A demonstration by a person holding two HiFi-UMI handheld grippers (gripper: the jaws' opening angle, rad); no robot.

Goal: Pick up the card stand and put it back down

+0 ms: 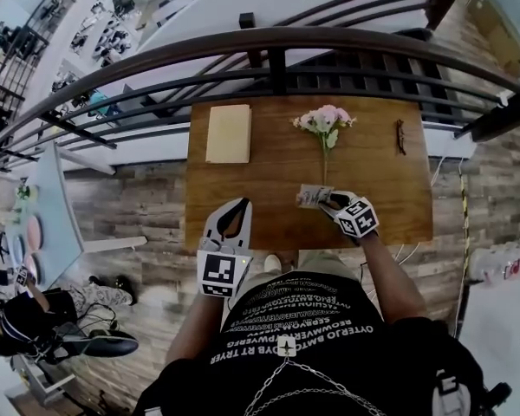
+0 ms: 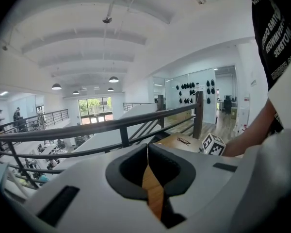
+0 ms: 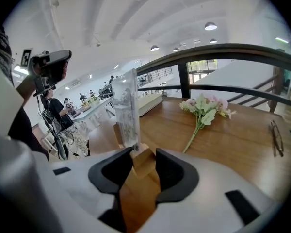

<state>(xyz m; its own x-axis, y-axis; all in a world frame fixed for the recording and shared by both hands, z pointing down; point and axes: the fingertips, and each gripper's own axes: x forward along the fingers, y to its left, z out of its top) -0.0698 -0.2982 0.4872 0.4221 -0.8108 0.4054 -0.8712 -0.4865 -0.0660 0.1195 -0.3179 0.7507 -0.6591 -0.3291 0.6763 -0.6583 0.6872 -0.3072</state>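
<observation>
The card stand (image 1: pixel 312 196), a clear upright panel (image 3: pixel 125 106) in a small wooden base (image 3: pixel 143 160), is at the middle of the wooden table (image 1: pixel 269 206). My right gripper (image 1: pixel 327 200) is shut on that wooden base, and both pads (image 3: pixel 170 171) touch it. I cannot tell whether the base rests on the table or hangs just above it. My left gripper (image 1: pixel 240 204) hovers over the table's near edge, left of the stand. Its jaws are shut with nothing between them (image 2: pixel 147 149).
A pink flower sprig (image 1: pixel 325 121) lies just beyond the stand. A beige notebook (image 1: pixel 229 133) lies at the table's far left and a pair of glasses (image 1: pixel 400 135) at the far right. A dark railing (image 1: pixel 277 46) runs behind the table, with a drop beyond it.
</observation>
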